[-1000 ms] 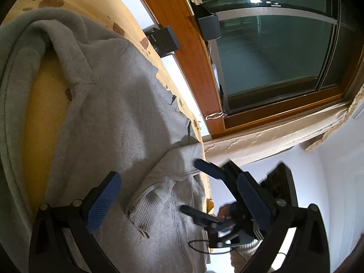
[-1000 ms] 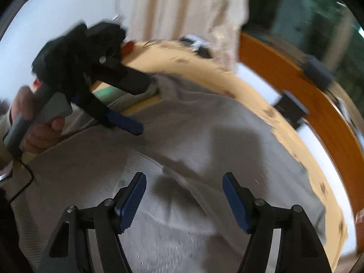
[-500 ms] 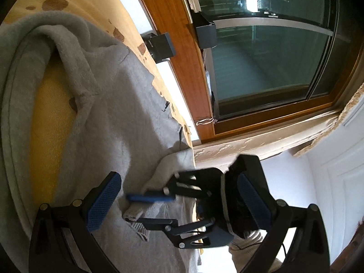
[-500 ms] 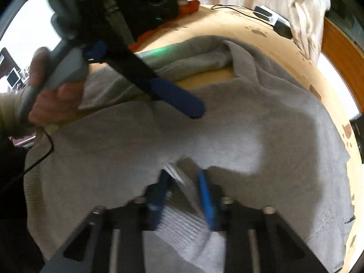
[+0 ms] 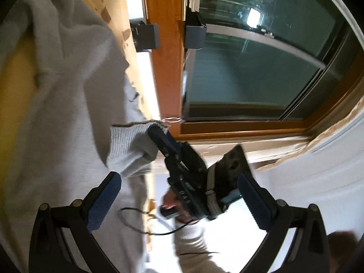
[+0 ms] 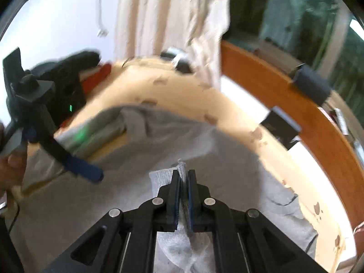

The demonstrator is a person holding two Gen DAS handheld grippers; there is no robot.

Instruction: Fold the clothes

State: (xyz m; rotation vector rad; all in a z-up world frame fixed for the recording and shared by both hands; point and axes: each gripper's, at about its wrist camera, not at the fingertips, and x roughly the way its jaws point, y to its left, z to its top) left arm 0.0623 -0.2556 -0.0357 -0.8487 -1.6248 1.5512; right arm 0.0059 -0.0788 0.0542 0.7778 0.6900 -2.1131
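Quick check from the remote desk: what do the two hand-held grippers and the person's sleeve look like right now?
Both hand-held grippers, left and right, are black open-frame linkages with silver rivets and blue ribbed pads. A thin black cable trails from the right one's handle. The sleeve is pale knit.

We are seeing a wooden window frame running along the table's far edge, a cream curtain hanging beyond its far corner, and small dark boxes sitting on the frame.

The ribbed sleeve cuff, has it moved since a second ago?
Yes. The ribbed cuff lay low on the grey sweatshirt; now the right gripper, shut on it, has lifted it up toward the wooden window frame.
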